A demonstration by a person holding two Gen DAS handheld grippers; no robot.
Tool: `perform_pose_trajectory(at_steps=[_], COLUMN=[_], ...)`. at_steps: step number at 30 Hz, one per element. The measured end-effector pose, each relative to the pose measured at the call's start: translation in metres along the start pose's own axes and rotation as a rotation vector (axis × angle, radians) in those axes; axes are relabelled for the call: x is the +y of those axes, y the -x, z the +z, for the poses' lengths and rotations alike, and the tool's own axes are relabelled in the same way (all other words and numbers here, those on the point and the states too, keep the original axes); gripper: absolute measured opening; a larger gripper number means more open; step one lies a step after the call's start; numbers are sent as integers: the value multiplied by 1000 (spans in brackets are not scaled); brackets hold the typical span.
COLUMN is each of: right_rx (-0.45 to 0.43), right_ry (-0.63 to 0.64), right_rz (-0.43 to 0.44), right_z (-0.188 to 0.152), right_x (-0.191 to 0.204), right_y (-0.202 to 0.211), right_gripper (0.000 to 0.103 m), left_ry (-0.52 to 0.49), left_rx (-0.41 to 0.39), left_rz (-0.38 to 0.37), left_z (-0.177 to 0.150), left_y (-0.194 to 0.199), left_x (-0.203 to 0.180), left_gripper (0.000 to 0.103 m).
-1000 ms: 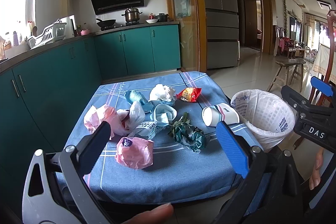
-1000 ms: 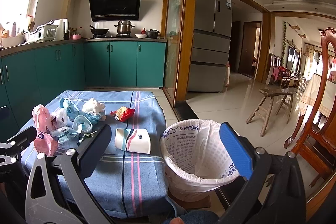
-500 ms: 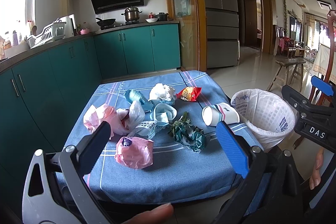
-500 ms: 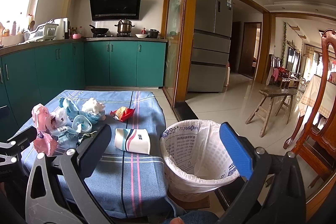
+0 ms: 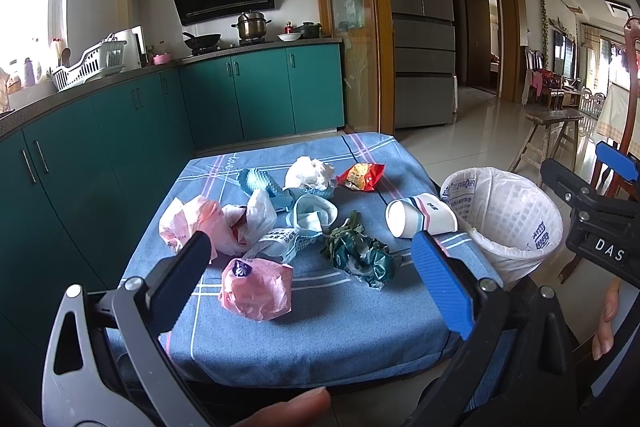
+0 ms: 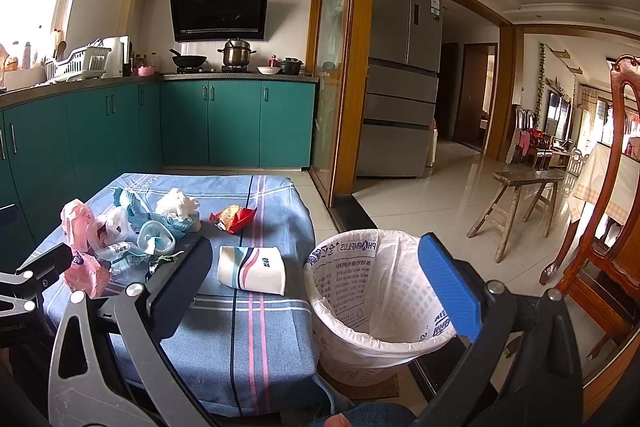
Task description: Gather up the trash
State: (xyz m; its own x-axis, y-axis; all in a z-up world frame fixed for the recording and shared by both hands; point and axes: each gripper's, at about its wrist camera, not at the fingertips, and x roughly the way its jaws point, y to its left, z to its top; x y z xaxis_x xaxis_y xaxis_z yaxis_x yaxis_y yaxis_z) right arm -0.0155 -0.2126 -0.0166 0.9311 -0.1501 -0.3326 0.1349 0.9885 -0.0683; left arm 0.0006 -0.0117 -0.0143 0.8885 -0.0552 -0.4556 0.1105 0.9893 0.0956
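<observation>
Lying on its side near the table's right edge, the paper cup [image 5: 420, 218] ran its long axis across the blue cloth [image 5: 320, 315], mouth toward the crumpled wrappers and base toward the lined bin [image 5: 516, 223] just beside it. Both the left gripper [image 5: 310, 267] and the right gripper [image 6: 316, 269] hung with jaws wide apart, holding nothing. From the right wrist view, a black finger [image 6: 180, 287] hid part of the green wrapper [image 5: 360, 255].
</observation>
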Motion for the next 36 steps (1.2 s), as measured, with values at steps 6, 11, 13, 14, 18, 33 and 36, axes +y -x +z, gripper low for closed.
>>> perform_pose_trajectory(at_steps=[6,11,13,14,18,33,36], right_rx=[0,2,1,2,3,5,5], right_ry=[0,1,0,0,-3,-2,-3], right_rz=[3,3,2,2,1,3,3], right_z=[0,-2,-2,-2,-3,-4,-4], right_x=[0,-1,-1,0,-1,-2,-1], right_y=[1,1,1,1,0,0,0], right_gripper=[100,100,100,100,100,100,100], left_ry=[-1,-3,-2,-2,0,0,-1], left_rx=[4,9,10,10,11,27,26], left_rz=[-2,-1,-1,-1,0,4,4], left_z=[-1,-4,-4,-4,-6,-7,-7], left_y=[-1,-2,-3,-3,-3,-6,-6], left_x=[0,-1,0,0,0,3,3], left_gripper=[100,100,100,100,100,100,100])
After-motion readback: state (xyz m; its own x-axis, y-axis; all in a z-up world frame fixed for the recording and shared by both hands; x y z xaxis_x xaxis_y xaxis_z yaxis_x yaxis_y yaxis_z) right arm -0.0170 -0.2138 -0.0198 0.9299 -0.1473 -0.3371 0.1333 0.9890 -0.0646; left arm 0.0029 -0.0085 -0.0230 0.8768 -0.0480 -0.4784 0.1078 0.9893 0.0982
